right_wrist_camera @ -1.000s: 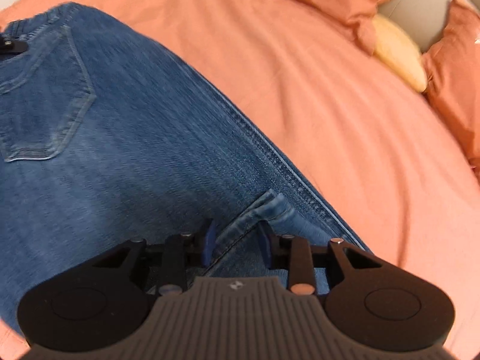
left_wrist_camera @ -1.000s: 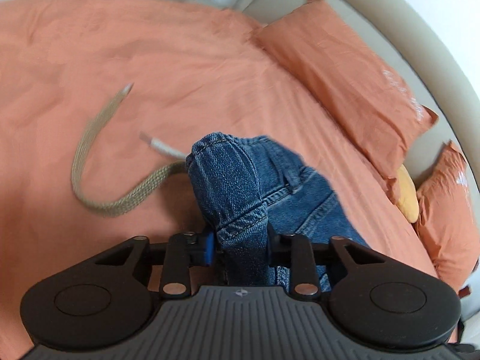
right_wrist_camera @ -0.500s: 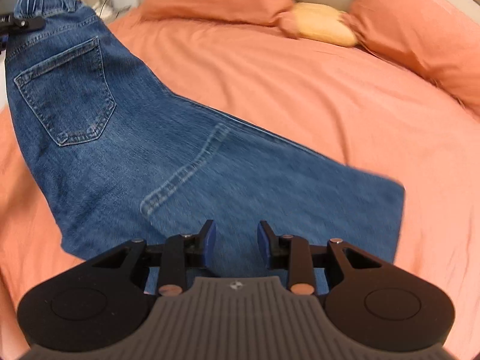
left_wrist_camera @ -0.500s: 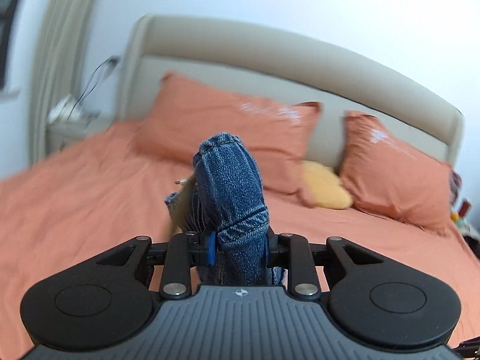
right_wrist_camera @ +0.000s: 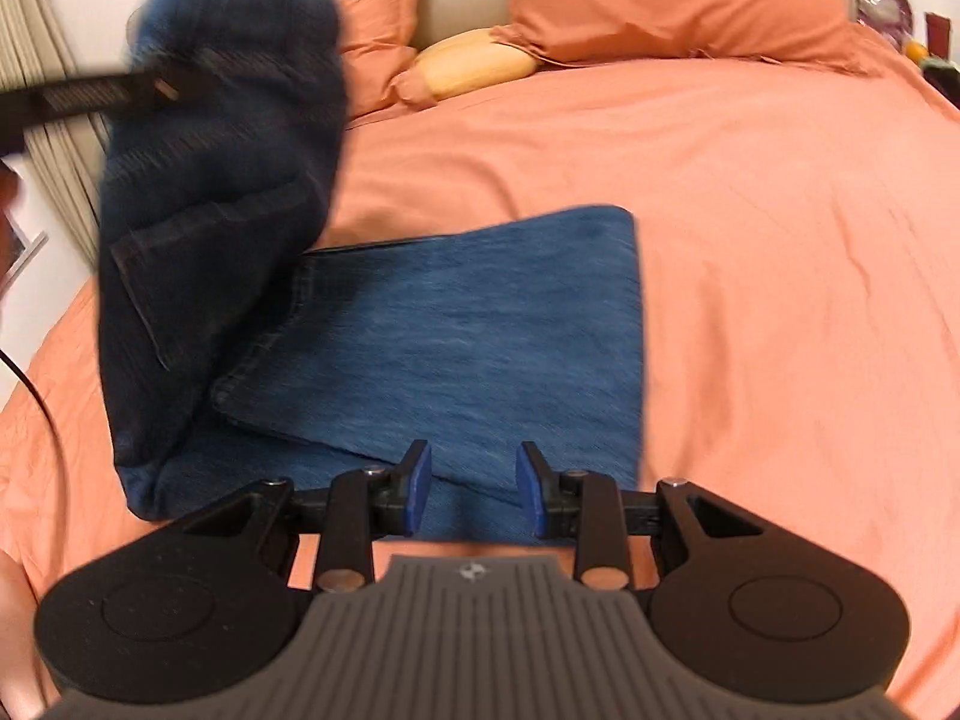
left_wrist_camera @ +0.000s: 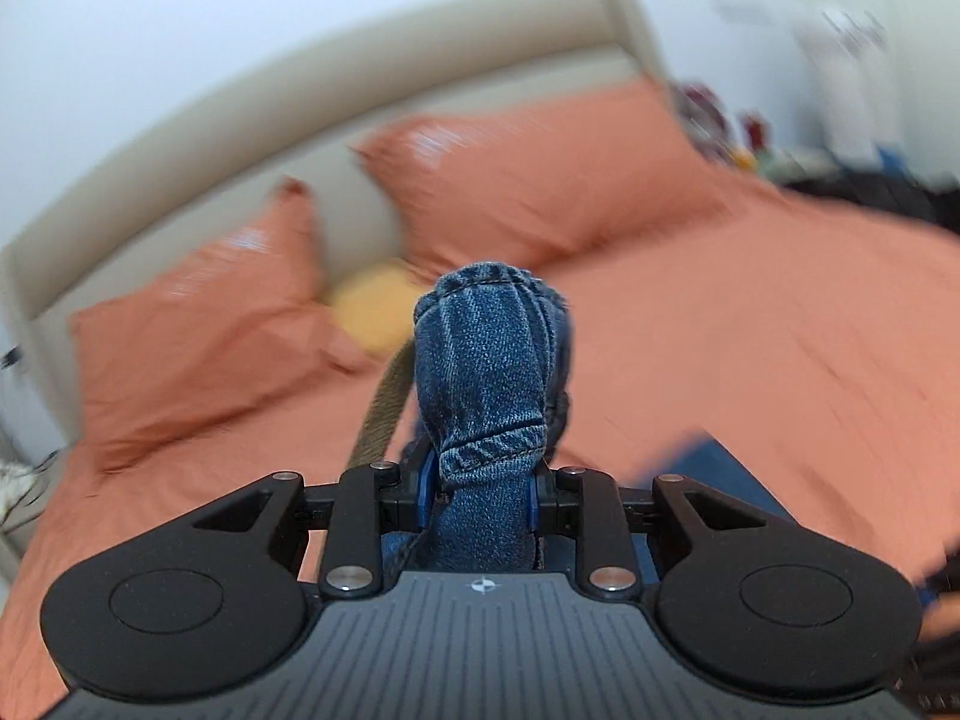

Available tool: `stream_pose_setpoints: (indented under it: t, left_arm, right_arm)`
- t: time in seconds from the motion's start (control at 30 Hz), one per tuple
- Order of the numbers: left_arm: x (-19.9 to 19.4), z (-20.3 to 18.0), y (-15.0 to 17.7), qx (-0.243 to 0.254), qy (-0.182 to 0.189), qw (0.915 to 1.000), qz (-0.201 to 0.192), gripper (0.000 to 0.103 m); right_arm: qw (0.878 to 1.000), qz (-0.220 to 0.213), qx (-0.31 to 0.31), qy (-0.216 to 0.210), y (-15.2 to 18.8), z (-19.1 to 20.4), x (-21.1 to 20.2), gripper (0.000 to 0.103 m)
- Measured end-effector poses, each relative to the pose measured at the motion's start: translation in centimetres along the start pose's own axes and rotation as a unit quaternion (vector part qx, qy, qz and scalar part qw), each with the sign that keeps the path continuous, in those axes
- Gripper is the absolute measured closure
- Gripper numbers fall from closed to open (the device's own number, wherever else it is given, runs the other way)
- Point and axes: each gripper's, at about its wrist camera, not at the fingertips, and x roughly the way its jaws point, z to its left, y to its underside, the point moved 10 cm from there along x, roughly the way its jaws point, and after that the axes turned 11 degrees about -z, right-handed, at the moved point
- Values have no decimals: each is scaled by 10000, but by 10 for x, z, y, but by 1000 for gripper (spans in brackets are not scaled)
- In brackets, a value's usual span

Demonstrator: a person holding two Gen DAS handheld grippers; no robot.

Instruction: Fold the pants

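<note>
Orange bedsheet [right_wrist_camera: 780, 192], beige headboard [left_wrist_camera: 312, 90].

Soft, even indoor light fills both views, bright enough for clear colour, with no glare. The left wrist view is heavily motion-blurred: the headboard [left_wrist_camera: 336, 78], pillows [left_wrist_camera: 528, 180] and bed [left_wrist_camera: 780, 330] smear diagonally, worst toward 2 o'clock, while the left gripper [left_wrist_camera: 479, 495] and the bunched pants [left_wrist_camera: 489, 360] in it stay sharp. The right wrist view is mostly crisp; only the lifted part of the pants [right_wrist_camera: 222, 138] at 10 o'clock is streaked and dark. The right gripper [right_wrist_camera: 474, 486] is sharp. Faint shadow lies beneath the flat denim. Fisheye distortion bends the edges, and dark vignetting cuts the corners.
</note>
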Motion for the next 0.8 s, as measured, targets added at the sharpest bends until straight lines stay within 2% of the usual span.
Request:
stream_pose_setpoints:
  t: [0.07, 0.17, 0.23, 0.33, 0.4, 0.47, 0.53, 0.6, 0.63, 0.67, 0.73, 0.8]
  left_arm:
    - [10, -39, 25, 227, 282, 9989, 311, 72]
    - [15, -85, 60, 809, 458, 9942, 548, 72]
    - [17, -103, 79, 1008, 618, 9898, 789, 71]
    - [17, -117, 93, 1049, 959, 9832, 1147, 61]
    - [13, -115, 90, 709, 1397, 9793, 1280, 38]
    - [7, -109, 83, 99, 1838, 9725, 1430, 29]
    - [1, -99, 78, -415, 2081, 9659, 1484, 29]
    - [-8, -84, 70, -1086, 2502, 9497, 1539, 32]
    - [-13, -77, 68, -1284, 2599, 9446, 1540, 32]
    - [-16, -65, 67, -1345, 2548, 9459, 1493, 32]
    - [-21, -41, 67, -1238, 2308, 9548, 1406, 31]
    - [-21, -14, 74, -1132, 2117, 9601, 1432, 31]
  right_arm:
    - [9999, -16, -34, 93, 3, -8, -1, 74]
    - [9995, -34, 216, 210, 8, -29, -5, 74]
    - [9989, 3, 390, 263, 12, -40, -6, 74]
    - [9986, 113, 359, 372, 19, -51, -5, 74]
    - [9985, 114, 321, 430, 19, -54, -5, 74]
    - [9984, 56, 382, 418, 13, -57, -5, 74]
    - [9983, -56, 441, 377, 5, -58, -7, 74]
    - [9983, -173, 454, 316, -1, -56, -12, 74]
    - [9983, -230, 462, 266, -6, -52, -14, 74]
    - [9982, -282, 487, 196, -9, -49, -16, 74]
    - [9978, -362, 549, 13, -17, -42, -18, 74]
    - [9977, -392, 526, -173, -27, -32, -19, 74]
